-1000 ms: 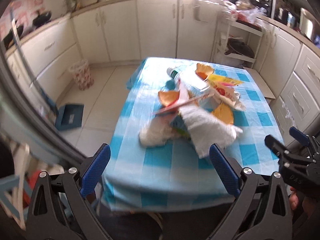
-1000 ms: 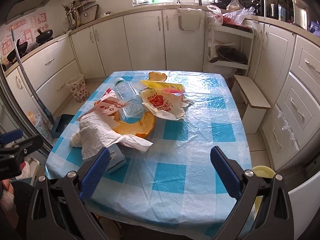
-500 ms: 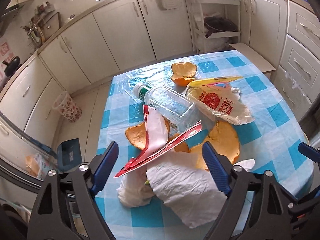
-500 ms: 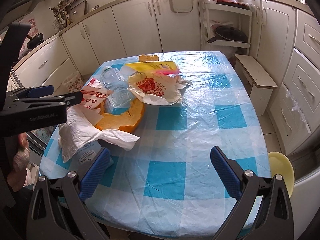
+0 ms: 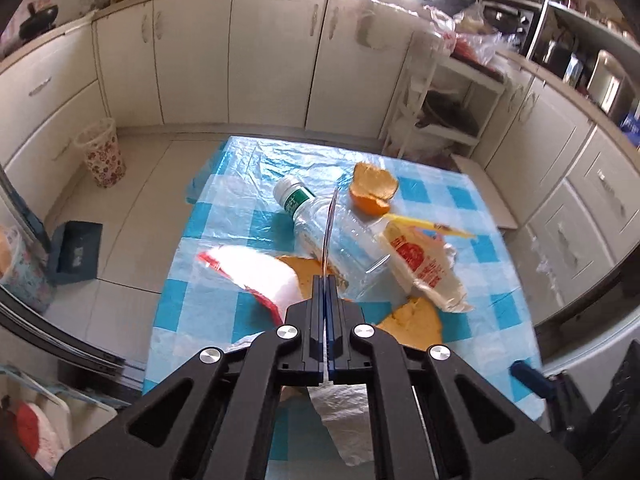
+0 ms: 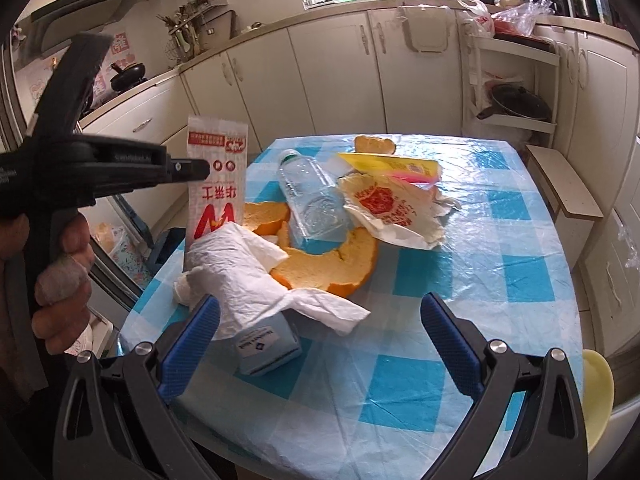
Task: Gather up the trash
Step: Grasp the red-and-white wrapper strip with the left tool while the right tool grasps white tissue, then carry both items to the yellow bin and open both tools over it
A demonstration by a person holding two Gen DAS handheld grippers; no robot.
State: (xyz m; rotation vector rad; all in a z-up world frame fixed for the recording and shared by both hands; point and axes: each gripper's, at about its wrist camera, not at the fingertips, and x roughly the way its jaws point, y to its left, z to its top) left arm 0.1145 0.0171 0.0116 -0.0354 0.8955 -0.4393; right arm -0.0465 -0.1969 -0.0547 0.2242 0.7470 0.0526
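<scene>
My left gripper (image 5: 325, 280) is shut on a red and white paper bag (image 6: 216, 176) and holds it upright above the table's left edge; in the left wrist view the bag shows edge-on (image 5: 329, 224). It also shows in the right wrist view (image 6: 200, 170). My right gripper (image 6: 320, 320) is open and empty over the near table. On the blue checked table (image 6: 460, 312) lie a clear bottle (image 6: 312, 196), orange peels (image 6: 332, 264), a crumpled tissue (image 6: 244, 276), a printed wrapper (image 6: 392, 208) and a small tissue pack (image 6: 268, 348).
A flowered bin (image 5: 102, 152) stands on the floor left of the table, with a blue dustpan (image 5: 76, 252) nearer. Another peel (image 6: 374, 144) and a yellow packet (image 6: 392, 166) lie at the far side. White cabinets surround the table. A yellow bowl (image 6: 596, 384) sits right.
My left gripper has closed on the red and white paper bag and lifted it off the pile. The right gripper has moved in closer to the table.
</scene>
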